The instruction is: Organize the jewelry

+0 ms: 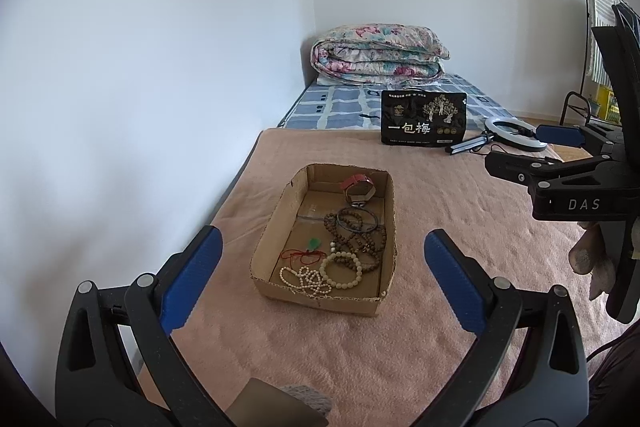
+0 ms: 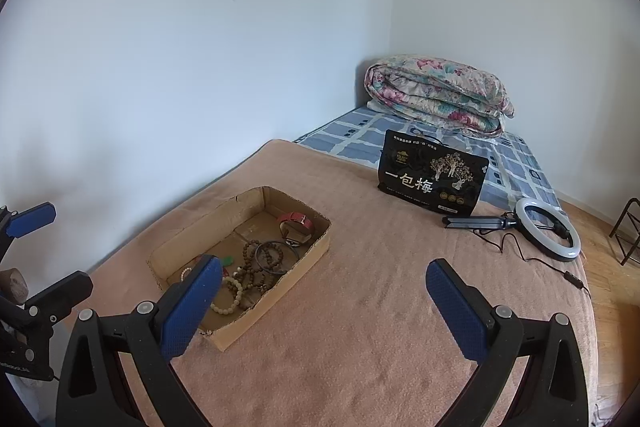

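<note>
Bed (image 1: 400, 327) under a nubby peach blanket, filling the lower half of both views; at 12 o'clock, checked blue sheet and a rolled floral quilt (image 1: 380, 57), soft and puffy; at 1 o'clock, a glossy black snack pouch (image 1: 424, 117) standing upright, and beside it a white ring light (image 2: 548, 229) lying flat with its cord trailing.

Cardboard tray (image 1: 276, 239), shallow, rectangular, rough-cut along the rim, dead centre in the left wrist view, at 9 o'clock in the right wrist view; holds all the jewelry seen: a red-strapped watch (image 1: 358, 190) at the far end, a thin dark bangle (image 1: 358, 220), brown wooden bead strands (image 1: 368, 245) heaped and overlapping, a cream bead bracelet (image 1: 343, 270), a small-beaded white strand (image 1: 308, 279) at the near wall, a green pendant on red cord (image 1: 314, 245).

Judged far from done: pieces gathered in one tray yet tangled, touching, unsorted; separating and laying out apparently left to do.

Left gripper (image 1: 322, 281) hovering short of the tray, jaws spread wide, nothing between them; right gripper (image 2: 324, 303) likewise wide apart and empty, tray off its left finger.
</note>
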A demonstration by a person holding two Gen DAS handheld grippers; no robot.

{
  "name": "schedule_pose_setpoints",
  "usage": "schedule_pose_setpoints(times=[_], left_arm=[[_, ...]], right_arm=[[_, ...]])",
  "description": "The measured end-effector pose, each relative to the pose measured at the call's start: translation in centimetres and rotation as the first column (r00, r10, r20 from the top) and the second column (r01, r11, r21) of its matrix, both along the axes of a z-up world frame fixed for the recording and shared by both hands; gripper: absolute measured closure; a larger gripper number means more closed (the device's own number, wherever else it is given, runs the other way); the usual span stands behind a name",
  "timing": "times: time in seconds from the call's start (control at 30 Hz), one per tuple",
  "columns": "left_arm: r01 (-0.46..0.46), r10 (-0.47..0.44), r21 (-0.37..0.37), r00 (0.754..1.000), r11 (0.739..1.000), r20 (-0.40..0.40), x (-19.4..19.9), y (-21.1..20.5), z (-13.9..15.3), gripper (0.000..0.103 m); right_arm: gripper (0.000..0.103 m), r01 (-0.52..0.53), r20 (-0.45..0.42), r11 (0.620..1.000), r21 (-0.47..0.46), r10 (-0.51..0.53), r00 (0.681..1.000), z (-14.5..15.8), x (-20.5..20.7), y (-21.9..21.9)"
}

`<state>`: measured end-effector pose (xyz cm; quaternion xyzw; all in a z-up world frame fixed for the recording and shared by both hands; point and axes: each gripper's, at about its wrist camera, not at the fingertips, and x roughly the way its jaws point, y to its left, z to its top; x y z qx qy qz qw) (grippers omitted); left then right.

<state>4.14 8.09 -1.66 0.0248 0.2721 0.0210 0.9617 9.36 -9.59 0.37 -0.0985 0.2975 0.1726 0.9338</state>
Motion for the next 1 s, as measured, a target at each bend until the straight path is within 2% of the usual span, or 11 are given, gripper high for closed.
schedule_pose_setpoints(times=[1.0], left_arm=[[-0.049,0.049,-0.018,0.999,0.999,0.016,-0.1,0.9,0.4,0.000]], right_arm=[[0.000,0.030,-0.027,0.999,0.041,-0.029,0.999,0.2,0.1,-1.7]])
